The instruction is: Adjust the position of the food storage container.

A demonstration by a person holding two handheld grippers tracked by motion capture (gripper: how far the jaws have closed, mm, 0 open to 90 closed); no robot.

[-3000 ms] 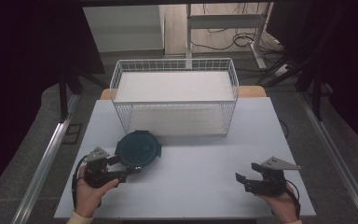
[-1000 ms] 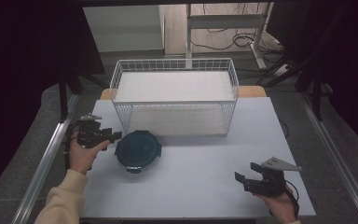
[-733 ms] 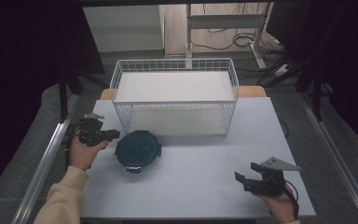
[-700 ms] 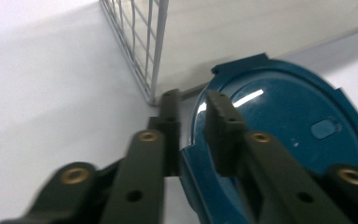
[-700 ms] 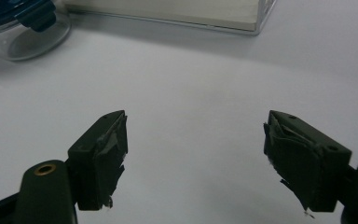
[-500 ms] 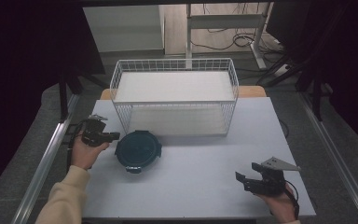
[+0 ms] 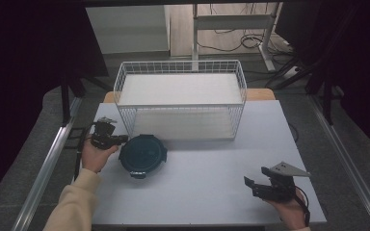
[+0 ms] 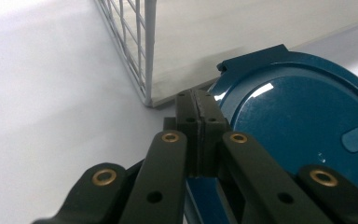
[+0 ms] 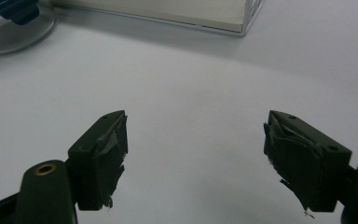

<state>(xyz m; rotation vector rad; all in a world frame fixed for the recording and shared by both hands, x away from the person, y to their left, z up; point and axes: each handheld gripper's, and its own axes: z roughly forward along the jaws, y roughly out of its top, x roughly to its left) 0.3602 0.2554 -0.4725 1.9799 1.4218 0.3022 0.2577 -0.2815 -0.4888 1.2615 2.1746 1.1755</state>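
Jaws of the left gripper [image 8: 196, 116] are pressed together empty beside the blue lid [image 7: 143, 155], right gripper [image 7: 260, 185] held wide; the container could be shoved against the basket [image 7: 180, 98].

Your left gripper [image 7: 120, 139] sits near the table's [image 7: 207, 173] left edge, its tip touching the rim of the round dark-blue lidded container [image 7: 143, 155]. That container lies just in front of the white wire basket [image 7: 180, 98] at the far edge. Your right gripper [image 7: 249, 183] rests near the near right corner, jaws apart.
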